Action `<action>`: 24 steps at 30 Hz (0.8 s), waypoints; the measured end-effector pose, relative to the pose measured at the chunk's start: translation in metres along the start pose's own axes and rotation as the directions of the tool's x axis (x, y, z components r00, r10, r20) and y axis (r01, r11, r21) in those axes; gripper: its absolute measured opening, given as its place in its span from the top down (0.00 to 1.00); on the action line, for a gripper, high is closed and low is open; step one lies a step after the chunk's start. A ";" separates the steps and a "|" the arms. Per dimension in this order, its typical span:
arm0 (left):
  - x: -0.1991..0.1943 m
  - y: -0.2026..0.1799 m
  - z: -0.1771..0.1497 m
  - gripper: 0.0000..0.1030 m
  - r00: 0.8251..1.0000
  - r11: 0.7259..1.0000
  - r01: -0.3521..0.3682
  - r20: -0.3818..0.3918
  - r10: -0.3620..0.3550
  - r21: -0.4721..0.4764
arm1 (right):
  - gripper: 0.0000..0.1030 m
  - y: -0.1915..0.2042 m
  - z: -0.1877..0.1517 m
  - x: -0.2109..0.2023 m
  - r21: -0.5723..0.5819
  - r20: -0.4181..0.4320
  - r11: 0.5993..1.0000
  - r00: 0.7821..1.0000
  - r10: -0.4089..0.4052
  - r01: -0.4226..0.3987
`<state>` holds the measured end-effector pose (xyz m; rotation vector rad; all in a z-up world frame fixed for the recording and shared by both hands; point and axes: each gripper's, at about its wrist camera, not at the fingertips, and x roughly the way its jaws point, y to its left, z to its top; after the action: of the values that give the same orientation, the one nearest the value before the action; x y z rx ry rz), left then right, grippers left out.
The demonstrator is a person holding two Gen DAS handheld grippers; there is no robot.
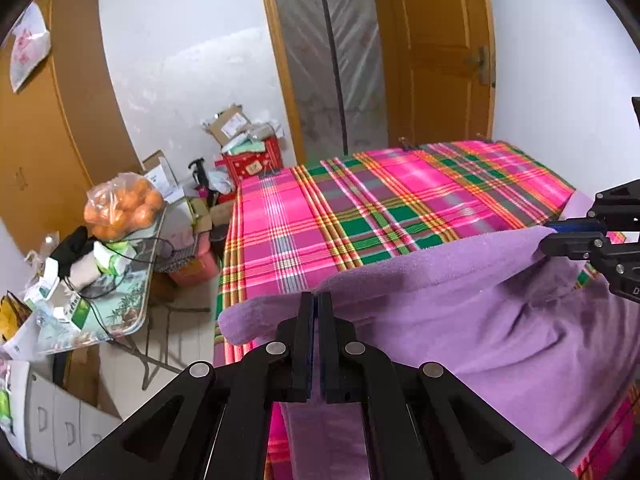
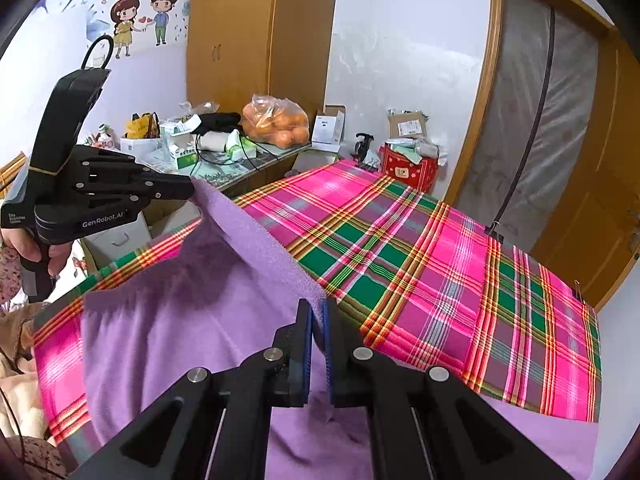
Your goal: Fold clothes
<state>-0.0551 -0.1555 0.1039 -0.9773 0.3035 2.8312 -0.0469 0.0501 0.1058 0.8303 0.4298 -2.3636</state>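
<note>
A purple fleece garment (image 1: 460, 320) lies on a table under a pink and green plaid cloth (image 1: 320, 216). Its far edge is lifted off the cloth and stretched taut between both grippers. My left gripper (image 1: 318, 300) is shut on the edge's left end. In the right wrist view the same left gripper (image 2: 188, 190) pinches that corner, held by a hand (image 2: 24, 244). My right gripper (image 2: 319, 306) is shut on the other end of the purple garment (image 2: 180, 320) edge, and it enters the left wrist view as the right gripper (image 1: 556, 236) at the right border.
A cluttered side table (image 1: 120, 312) stands left of the plaid cloth (image 2: 440, 272), with a bag of oranges (image 1: 124, 208), boxes and cables. A red box (image 2: 408, 168) and cartons sit on the floor beyond. A wooden wardrobe (image 2: 240, 40) and door (image 1: 440, 48) line the walls.
</note>
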 end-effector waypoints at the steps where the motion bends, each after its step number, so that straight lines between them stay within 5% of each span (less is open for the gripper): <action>1: -0.005 -0.002 -0.001 0.99 1.000 1.000 0.000 0.006 0.000 -0.002 | 0.94 0.003 -0.001 -0.005 -0.001 0.005 1.000 1.000 -0.001 0.001; 24: -0.093 -0.012 -0.081 0.98 0.997 0.994 0.010 0.071 -0.002 -0.106 | 0.94 0.103 -0.050 -0.085 -0.133 0.076 0.988 0.995 -0.071 0.081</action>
<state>0.0681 -0.1683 0.0978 -0.8921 0.1434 2.8948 0.0942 0.0298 0.1125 0.6762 0.5955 -2.3947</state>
